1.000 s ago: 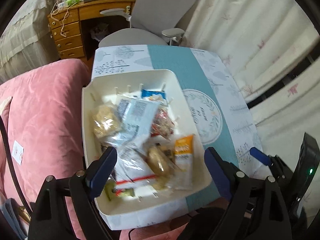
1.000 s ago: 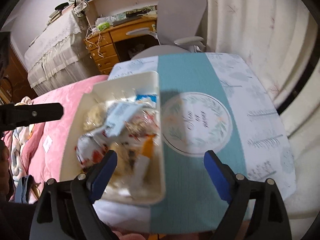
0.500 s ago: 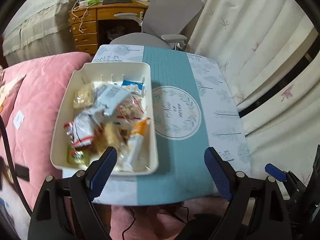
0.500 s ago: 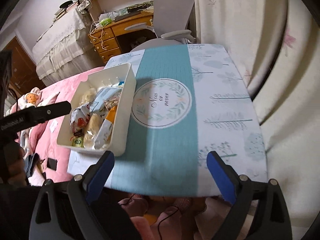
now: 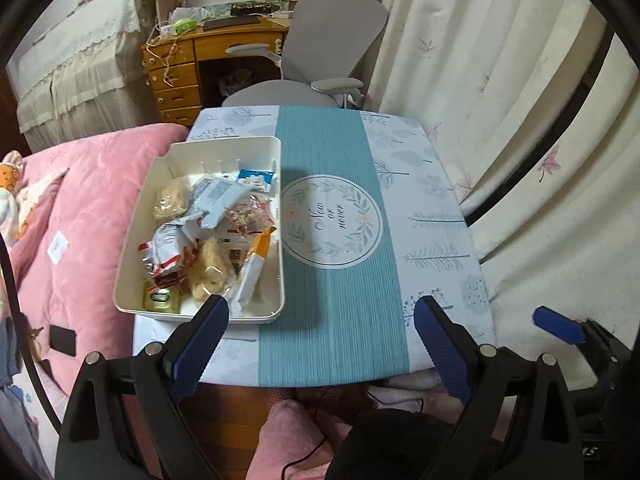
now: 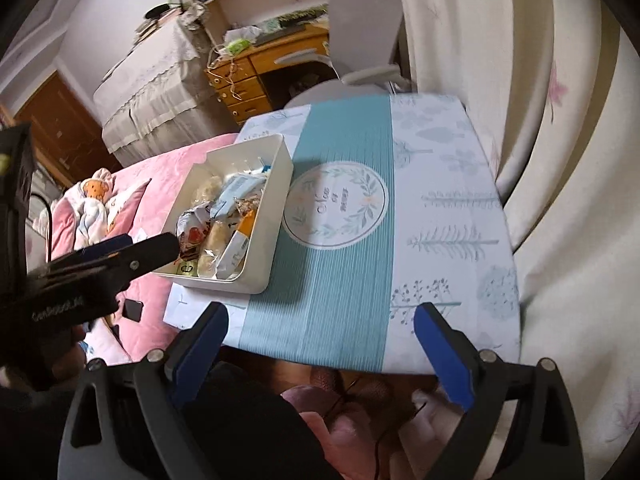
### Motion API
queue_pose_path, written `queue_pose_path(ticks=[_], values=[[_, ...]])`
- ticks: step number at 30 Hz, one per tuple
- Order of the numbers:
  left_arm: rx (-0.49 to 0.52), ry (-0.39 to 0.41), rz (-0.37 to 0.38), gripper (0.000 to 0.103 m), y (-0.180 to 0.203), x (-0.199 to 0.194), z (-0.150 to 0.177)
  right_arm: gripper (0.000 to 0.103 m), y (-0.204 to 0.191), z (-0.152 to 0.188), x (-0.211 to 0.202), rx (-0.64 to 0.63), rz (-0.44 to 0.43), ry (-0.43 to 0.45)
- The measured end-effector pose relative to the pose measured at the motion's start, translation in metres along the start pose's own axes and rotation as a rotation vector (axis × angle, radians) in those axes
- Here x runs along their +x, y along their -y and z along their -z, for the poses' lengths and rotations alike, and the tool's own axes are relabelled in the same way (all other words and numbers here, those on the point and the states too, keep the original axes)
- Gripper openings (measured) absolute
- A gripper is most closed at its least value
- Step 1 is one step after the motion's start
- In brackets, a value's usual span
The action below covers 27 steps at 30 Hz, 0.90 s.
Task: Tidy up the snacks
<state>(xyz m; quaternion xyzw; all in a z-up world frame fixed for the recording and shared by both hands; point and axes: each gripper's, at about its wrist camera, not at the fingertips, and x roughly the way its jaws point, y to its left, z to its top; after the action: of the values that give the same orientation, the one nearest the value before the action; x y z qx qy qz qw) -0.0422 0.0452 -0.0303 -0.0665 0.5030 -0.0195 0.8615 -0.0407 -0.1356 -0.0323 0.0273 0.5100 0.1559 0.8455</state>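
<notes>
While both grippers hang over the near edge of the tabletop [image 5: 432, 208], the white bin [image 5: 256, 312] full of snacks [image 5: 208, 232] stands on its left side. Left gripper [image 5: 320, 344] is opening with nothing between its jaws; right gripper [image 6: 320, 344] stands wide and empty.

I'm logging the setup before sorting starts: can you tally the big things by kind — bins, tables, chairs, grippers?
White plastic snack bin: 1
Small table with teal-and-white printed cloth: 1
Grey office chair: 1
Black gripper with blue pads: 2, left gripper, jaws opening with nothing between them, and right gripper, open and empty
Total: 5
The wrapped snacks piled in the bin overlap too much to count.
</notes>
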Motion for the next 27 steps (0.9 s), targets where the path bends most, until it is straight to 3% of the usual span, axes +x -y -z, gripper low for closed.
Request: queue_pose_path(ticks=[7, 14, 20, 27], values=[[0.012, 0.032, -0.021, 0.099, 0.008, -0.016, 0.009, 0.095, 0.005, 0.001, -0.020, 0.052, -0.042, 0.033], [0.016, 0.076, -0.090, 0.102, 0.019, -0.014, 0.018, 0.095, 0.006, 0.014, -0.018, 0.091, 0.006, 0.047], [0.022, 0.102, -0.101, 0.102, 0.026, -0.014, 0.017, 0.096, 0.010, 0.015, -0.022, 0.094, 0.065, 0.067], [0.036, 0.095, -0.106, 0.102, 0.032, -0.011, 0.014, 0.100, 0.016, 0.015, -0.023, 0.106, 0.059, 0.088]])
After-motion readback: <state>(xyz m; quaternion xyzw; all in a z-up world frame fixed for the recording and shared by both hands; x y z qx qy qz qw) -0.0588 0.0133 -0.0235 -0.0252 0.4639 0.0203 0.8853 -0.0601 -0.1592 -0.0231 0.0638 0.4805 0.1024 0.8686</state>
